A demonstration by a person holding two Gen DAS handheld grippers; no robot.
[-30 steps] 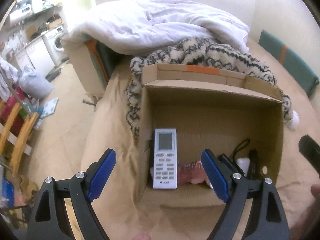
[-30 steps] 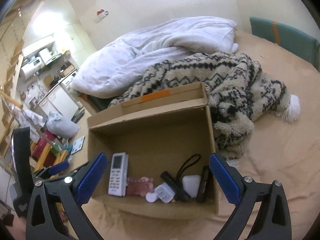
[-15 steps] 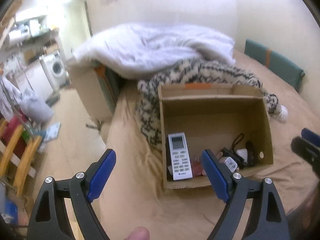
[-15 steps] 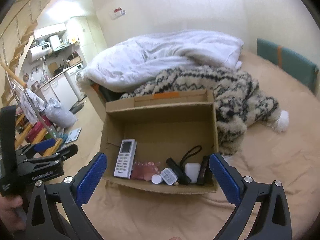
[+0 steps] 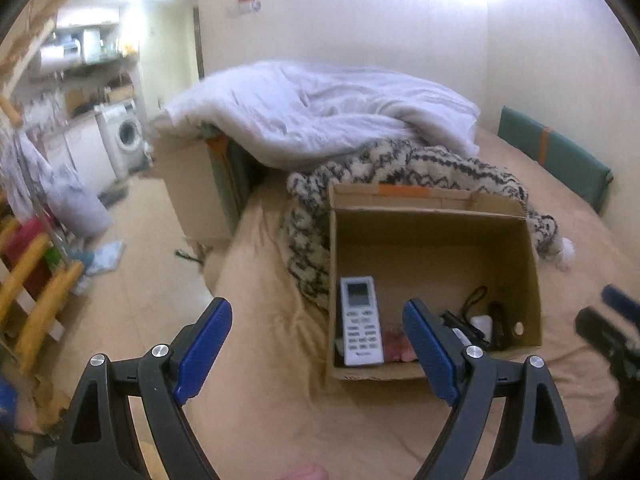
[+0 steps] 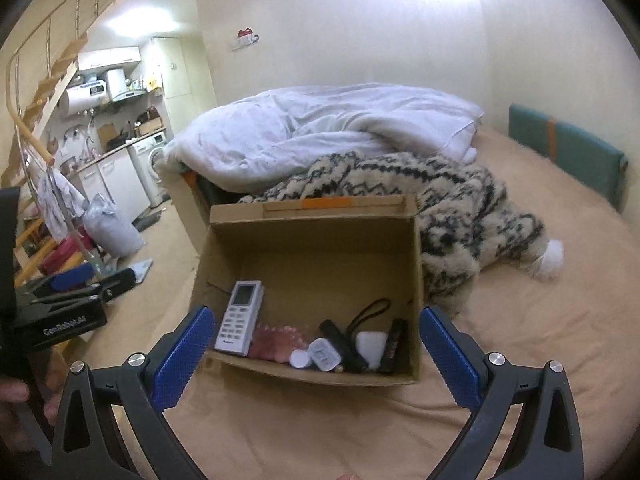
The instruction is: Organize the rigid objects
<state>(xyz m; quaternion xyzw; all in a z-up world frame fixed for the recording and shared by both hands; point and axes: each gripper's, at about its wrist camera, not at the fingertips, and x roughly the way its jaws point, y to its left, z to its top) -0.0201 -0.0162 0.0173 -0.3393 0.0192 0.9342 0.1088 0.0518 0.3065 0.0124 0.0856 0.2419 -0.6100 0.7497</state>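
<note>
Both hand-held grippers have pulled back from the cardboard box [image 6: 308, 248] since 1 s ago; the box now looks smaller and farther in both wrist views, with more of the room showing. Left hand-held gripper [image 5: 318, 350]: jaws wide apart, nothing between the blue pads [image 5: 204, 350], hanging over the tan bed sheet [image 5: 260, 412] at the box's near left corner. Right hand-held gripper [image 6: 316, 360]: jaws also wide apart, empty, in front of the box's near wall. Box sits open on the bed, top flap folded back with orange tape [image 6: 326, 203]. Inside, along the near wall: white remote [image 6: 239, 317] leaning at the left, pink item [image 6: 272, 342] beside it, small white round cap [image 6: 299, 358], small white-grey case [image 6: 325, 354], black stick-shaped item with a wrist loop [image 6: 340, 340], white square case [image 6: 372, 344], slim dark item [image 6: 394, 344] at the right. What exactly the small items are, cannot tell. Patterned fleece blanket [image 6: 460, 208] lies behind and right of the box, touching it; white duvet [image 6: 340, 128] is heaped behind that. Green cushion [image 6: 564, 152] stands against the wall at far right. Washing machine [image 5: 122, 134] in the kitchen area at far left.
</note>
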